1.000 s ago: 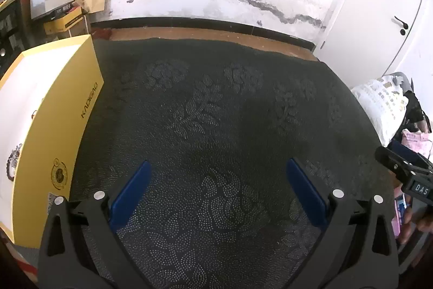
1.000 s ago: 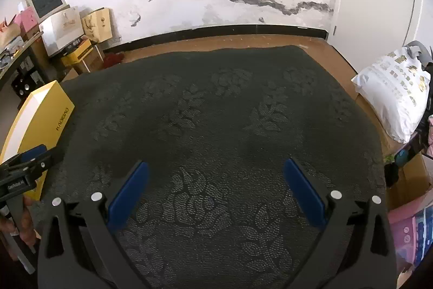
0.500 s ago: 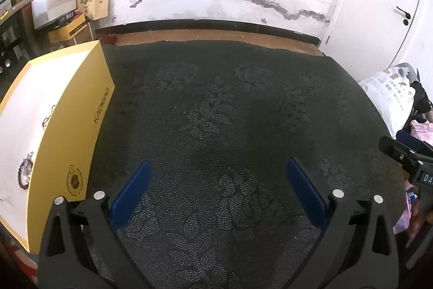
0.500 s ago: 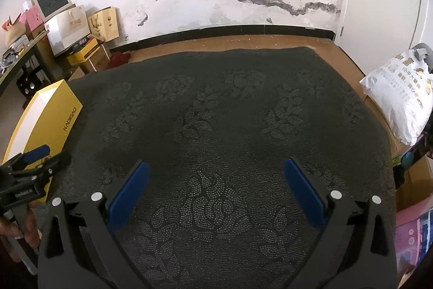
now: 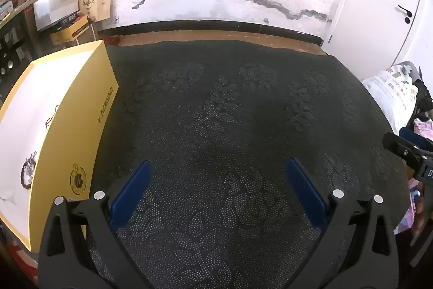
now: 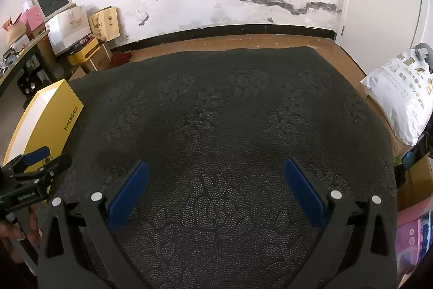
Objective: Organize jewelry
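Both grippers (image 5: pixel 217 180) (image 6: pixel 215 180) gape wide over dark cloth (image 5: pixel 230 113), yellow box (image 5: pixel 81 132) leftward.

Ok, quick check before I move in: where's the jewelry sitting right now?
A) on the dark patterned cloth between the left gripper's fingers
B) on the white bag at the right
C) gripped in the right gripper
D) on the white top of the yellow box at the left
D: the beaded bracelet lies on the yellow box's white top, both grippers open and empty: left gripper, right gripper.
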Demonstrator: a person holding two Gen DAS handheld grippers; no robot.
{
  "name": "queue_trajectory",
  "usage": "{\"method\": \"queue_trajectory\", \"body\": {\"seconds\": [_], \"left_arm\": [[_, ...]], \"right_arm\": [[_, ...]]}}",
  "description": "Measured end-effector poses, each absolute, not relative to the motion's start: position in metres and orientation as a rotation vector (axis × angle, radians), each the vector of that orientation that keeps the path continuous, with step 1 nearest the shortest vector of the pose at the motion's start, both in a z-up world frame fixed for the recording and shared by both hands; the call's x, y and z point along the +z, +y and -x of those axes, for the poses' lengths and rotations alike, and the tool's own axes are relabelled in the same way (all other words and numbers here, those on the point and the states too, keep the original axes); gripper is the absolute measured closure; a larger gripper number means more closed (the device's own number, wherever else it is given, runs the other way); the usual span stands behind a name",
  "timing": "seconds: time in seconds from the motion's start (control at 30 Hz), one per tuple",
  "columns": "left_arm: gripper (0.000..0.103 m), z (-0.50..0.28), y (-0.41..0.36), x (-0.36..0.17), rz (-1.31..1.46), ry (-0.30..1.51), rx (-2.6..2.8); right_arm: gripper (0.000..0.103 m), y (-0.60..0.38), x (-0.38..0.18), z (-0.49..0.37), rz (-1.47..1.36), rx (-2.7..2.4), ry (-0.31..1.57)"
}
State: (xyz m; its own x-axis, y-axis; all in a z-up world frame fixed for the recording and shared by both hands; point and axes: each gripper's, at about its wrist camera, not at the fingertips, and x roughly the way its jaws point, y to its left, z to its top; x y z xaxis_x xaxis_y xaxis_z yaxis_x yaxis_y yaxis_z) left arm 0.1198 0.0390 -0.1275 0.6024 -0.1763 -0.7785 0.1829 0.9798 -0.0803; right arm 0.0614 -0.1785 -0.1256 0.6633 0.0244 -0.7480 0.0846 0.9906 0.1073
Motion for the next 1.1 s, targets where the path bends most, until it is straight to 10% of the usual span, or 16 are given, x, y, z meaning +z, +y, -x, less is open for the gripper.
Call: {"method": "queue_trajectory", "body": {"seconds": [1.1], "left_arm": [[0.006,-0.1210,0.0357,-0.1277,-0.026,0.905,-0.232]], "right_arm": [[0.007,-0.1796,-0.1276,-0.0585,-0.138,-0.036,0.844]]}}
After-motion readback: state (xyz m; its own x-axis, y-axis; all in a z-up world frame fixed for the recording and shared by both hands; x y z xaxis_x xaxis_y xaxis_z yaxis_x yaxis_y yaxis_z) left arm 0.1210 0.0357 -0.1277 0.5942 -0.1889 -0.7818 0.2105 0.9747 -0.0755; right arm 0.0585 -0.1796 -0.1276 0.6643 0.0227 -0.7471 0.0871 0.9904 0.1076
